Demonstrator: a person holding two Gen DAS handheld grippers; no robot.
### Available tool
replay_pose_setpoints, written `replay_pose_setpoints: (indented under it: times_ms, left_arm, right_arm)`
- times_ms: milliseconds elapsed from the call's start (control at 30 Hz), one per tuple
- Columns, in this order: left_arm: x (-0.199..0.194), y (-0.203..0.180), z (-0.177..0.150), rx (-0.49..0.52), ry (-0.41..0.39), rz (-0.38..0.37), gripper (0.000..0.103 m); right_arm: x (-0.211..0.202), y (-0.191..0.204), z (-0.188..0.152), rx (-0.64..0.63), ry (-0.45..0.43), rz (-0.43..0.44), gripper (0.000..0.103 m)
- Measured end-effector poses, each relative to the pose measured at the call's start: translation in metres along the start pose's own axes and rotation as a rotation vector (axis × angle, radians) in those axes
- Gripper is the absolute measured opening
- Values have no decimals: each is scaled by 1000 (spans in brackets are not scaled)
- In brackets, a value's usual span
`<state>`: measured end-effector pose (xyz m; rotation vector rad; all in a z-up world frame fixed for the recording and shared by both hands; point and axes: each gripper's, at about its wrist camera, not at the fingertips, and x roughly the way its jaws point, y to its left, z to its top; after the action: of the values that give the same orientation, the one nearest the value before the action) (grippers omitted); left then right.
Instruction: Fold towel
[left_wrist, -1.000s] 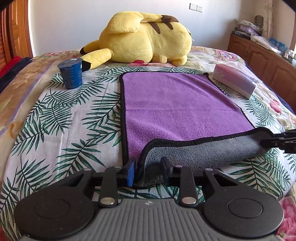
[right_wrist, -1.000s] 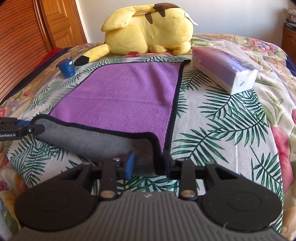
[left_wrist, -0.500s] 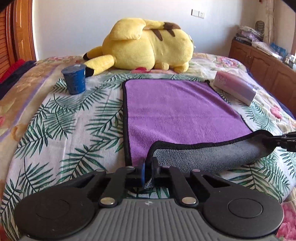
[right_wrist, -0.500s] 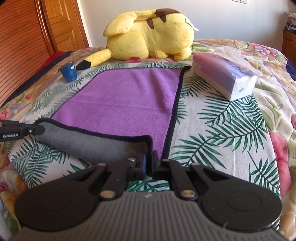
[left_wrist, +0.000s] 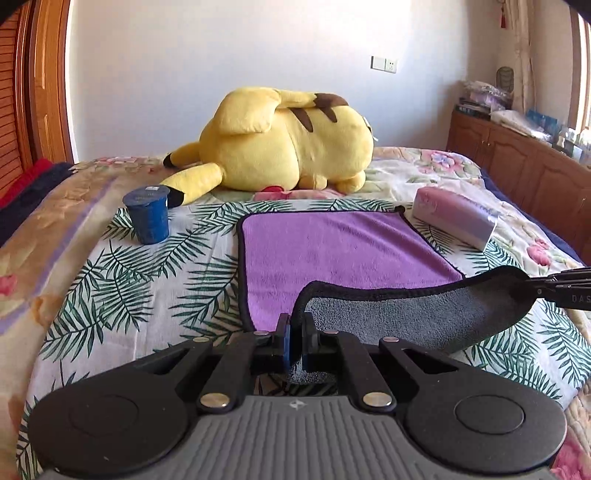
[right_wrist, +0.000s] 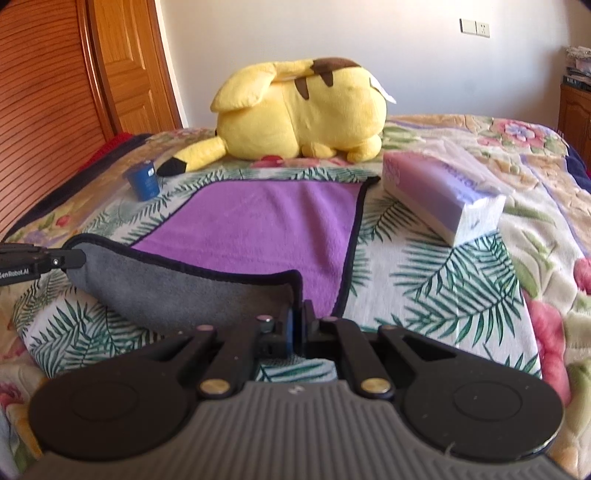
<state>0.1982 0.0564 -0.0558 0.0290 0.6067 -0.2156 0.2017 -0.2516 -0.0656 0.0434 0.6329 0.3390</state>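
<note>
A purple towel (left_wrist: 343, 247) with a grey underside and black trim lies on the bed; it also shows in the right wrist view (right_wrist: 255, 229). Its near edge is lifted and turned over, grey side (left_wrist: 417, 314) up. My left gripper (left_wrist: 294, 334) is shut on the near left corner. My right gripper (right_wrist: 298, 325) is shut on the near right corner. Each gripper's tip shows in the other's view, the right one (left_wrist: 561, 291) and the left one (right_wrist: 40, 260), holding the lifted edge above the bedspread.
A yellow plush toy (left_wrist: 280, 144) lies beyond the towel's far edge. A blue cup (left_wrist: 147, 214) stands left of the towel. A purple tissue pack (right_wrist: 443, 188) lies to its right. Wooden cabinets (left_wrist: 517, 162) stand at right, a wooden door (right_wrist: 122, 66) at left.
Both grippers closed on the towel's near corners and rose, lifting the near edge off the bed with the grey side showing.
</note>
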Motion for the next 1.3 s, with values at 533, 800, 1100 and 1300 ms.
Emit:
replay_pose_setpoints:
  times_ms: [533, 800, 1100, 1300]
  left_arm:
    - [13, 9, 16, 16, -36, 21, 0]
    - [21, 8, 29, 46, -59, 20, 0]
    - [30, 8, 44, 68, -57, 16, 0]
    - [32, 7, 55, 68, -60, -6, 0]
  right_arm:
    - [7, 5, 18, -63, -66, -13, 5]
    - [13, 2, 30, -92, -91, -26, 5]
    - [23, 3, 43, -129, -93, -26, 5]
    - [28, -2, 52, -107, -73, -8, 5]
